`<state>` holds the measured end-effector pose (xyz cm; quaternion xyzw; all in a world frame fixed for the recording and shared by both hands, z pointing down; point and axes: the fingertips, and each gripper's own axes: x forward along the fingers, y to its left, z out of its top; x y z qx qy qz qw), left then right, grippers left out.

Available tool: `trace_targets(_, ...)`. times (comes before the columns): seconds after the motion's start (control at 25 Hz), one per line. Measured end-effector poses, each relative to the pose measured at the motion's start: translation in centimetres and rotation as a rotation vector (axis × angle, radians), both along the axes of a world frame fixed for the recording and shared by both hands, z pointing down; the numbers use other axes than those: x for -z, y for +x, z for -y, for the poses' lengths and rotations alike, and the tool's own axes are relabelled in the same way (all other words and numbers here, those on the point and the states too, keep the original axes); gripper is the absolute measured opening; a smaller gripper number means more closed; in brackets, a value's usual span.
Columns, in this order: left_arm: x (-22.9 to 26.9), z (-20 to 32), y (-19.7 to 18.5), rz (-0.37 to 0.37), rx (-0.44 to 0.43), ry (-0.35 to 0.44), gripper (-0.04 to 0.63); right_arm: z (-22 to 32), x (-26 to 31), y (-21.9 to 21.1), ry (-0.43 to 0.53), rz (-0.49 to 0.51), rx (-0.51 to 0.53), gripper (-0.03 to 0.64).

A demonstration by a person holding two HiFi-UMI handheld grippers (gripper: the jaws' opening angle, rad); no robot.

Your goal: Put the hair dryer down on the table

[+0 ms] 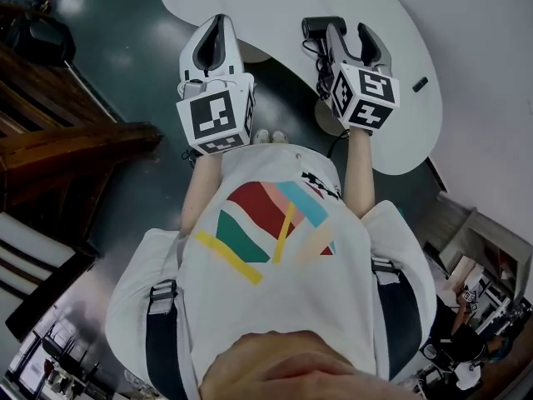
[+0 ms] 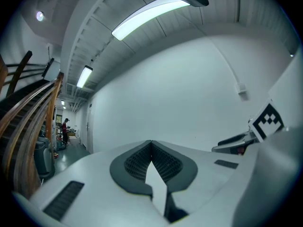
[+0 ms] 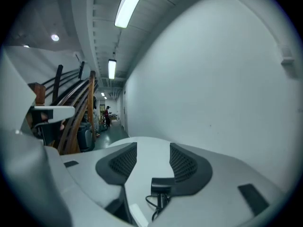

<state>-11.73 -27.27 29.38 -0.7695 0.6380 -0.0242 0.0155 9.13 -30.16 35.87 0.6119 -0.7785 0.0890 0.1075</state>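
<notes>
Starting far left in the head view: wooden staircase, well out of the action. Next along, left gripper, held level over the near edge of the white table, jaws pressed flat together, pinching nothing. Same story in its own view, with only bare tabletop beyond the closed tips. Moving right: hair dryer, black, lying on the table just beside the right gripper, with its cord looping toward the near edge. On to that right gripper: jaws spread wide, gripping nothing. Looks down, in its own view, past both pads onto the hair dryer resting on the white surface below, clear of the pads as far as that view shows. Further right, small dark object near the table's rim, too small to identify. Reads as a job essentially done: hair dryer down on the table, released, free of both tools. Left to do, by the look of it: only drawing the right gripper clear, perhaps checking for a steady rest and no tug from the cord. Now the tally, left to right: one staircase, two grippers, one table, one hair dryer with one cord, one small dark object.
</notes>
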Motion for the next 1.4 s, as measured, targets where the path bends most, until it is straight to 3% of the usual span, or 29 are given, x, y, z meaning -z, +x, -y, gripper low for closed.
trace_targets(0.16,0.9,-0.2,0.5,0.005,-0.007,0.02,0.015,-0.9,4.7,-0.5,0.151,0.044,-0.004,0.144)
trace_targets(0.32,1.7,-0.8,1.4,-0.002,-0.026,0.038,0.015,-2.3,7.1,-1.6,0.237,0.097,0.025,0.091)
trace_targets(0.56,3.0,-1.7,2.2,0.021,-0.046,0.073,0.015,-4.1,9.0,-3.6,0.331,0.034,0.043,0.03)
trace_targets(1.2,4.7,-2.5,2.6,0.026,-0.038,0.135,0.015,-5.3,8.9,-5.7,0.35,0.02,0.107,0.011)
trace_targets(1.4,4.4,-2.5,2.3,0.044,-0.032,0.116,0.015,-5.2,8.7,-5.8,0.342,0.03,0.106,0.011)
